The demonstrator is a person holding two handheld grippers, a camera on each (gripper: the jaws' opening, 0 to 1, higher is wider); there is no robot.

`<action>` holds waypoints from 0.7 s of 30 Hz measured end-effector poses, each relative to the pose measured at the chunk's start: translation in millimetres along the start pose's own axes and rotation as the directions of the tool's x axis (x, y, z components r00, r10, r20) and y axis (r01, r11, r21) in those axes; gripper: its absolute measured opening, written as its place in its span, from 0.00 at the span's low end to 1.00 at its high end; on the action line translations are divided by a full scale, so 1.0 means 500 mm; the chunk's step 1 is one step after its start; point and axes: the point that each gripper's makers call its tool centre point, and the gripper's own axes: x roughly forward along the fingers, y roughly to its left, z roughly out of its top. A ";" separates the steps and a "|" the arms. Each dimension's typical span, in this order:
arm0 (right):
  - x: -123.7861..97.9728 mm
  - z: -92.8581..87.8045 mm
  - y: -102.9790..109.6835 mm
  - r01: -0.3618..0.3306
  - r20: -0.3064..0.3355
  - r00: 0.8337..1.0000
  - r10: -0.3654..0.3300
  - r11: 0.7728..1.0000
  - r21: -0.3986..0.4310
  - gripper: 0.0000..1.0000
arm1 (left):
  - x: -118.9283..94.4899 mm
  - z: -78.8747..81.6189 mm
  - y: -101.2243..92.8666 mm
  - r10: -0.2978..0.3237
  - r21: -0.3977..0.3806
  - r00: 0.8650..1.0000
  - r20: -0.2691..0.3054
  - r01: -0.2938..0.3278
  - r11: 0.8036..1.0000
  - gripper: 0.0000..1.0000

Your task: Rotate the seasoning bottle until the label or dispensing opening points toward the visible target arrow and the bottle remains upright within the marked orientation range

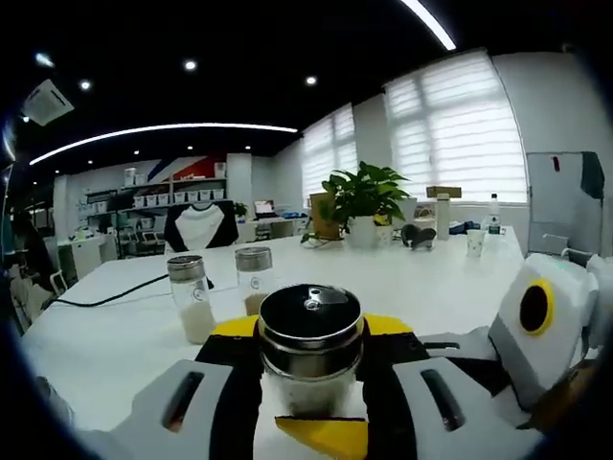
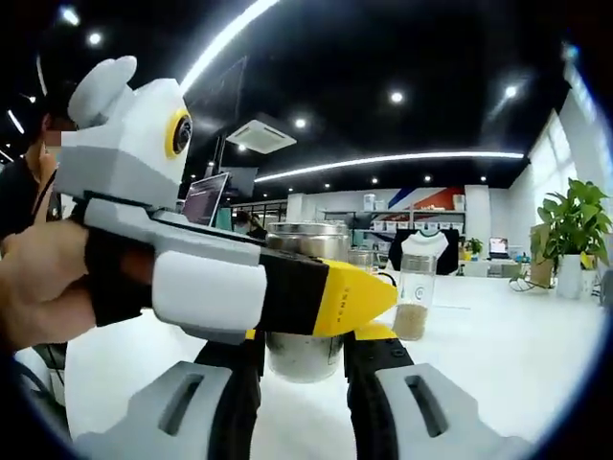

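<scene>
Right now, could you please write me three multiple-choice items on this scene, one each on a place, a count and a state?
1. Where is the potted plant?
A. on the white table
B. on the floor
C. on a shelf

2. How many shakers stand beyond the steel-lidded seasoning bottle?
A. none
B. two
C. five

3. How does the seasoning bottle stand?
A. tipped over
B. upside down
C. upright

Answers: 1 A, its pot rests at the table's far side. 2 B, one holds white grains and one brown. 3 C, its lid faces up between the left hand-held gripper jaws.
</scene>
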 end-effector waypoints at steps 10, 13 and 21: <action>-0.003 0.010 0.010 -0.143 0.006 0.990 0.143 0.989 0.042 0.31 | -0.005 0.008 -0.025 -0.207 0.033 0.978 -0.021 0.208 0.978 0.40; -0.005 0.016 0.013 -0.196 0.000 0.980 0.197 0.980 0.044 0.31 | -0.011 0.015 -0.039 -0.280 0.041 0.960 -0.025 0.281 0.959 0.40; -0.017 0.041 0.025 -0.278 0.020 0.960 0.278 0.961 -0.009 0.35 | -0.029 0.036 -0.061 -0.410 0.083 0.911 -0.028 0.411 0.908 0.40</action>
